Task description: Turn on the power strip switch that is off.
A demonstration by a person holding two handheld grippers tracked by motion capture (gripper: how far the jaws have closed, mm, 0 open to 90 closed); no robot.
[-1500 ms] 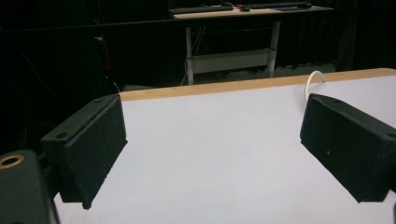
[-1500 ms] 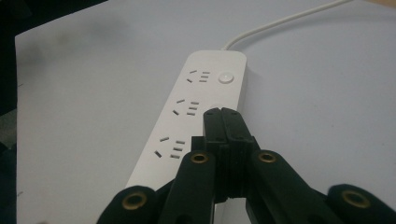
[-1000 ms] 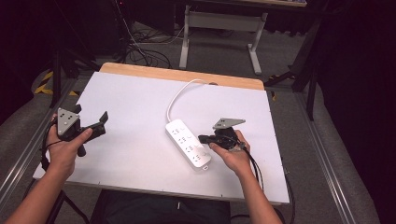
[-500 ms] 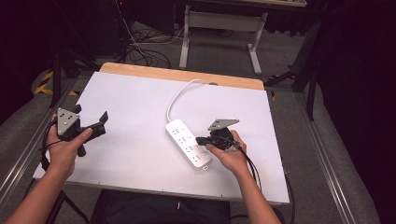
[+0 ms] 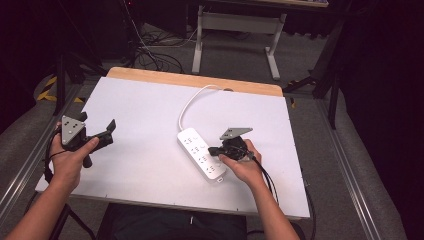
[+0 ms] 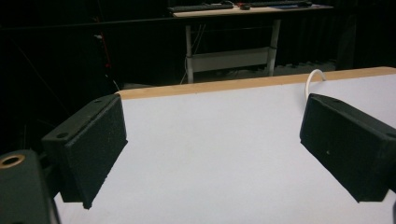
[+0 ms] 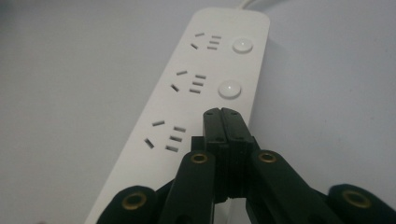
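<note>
My right fingers [image 7: 223,114] have crept a little further over the power strip [image 5: 201,153] since a second ago; my left fingers [image 5: 95,134] have kept their place. I can read no brand or writing on the strip. It is a white bar with rounded ends, three socket groups [image 7: 168,136] and round white buttons [image 7: 229,88] just ahead of my right fingers, which are pressed together with nothing between them. Its white cord [image 5: 192,102] curls away beyond them. My left fingers are spread wide over the bare white table [image 6: 210,154], the strip well off to their right
</note>
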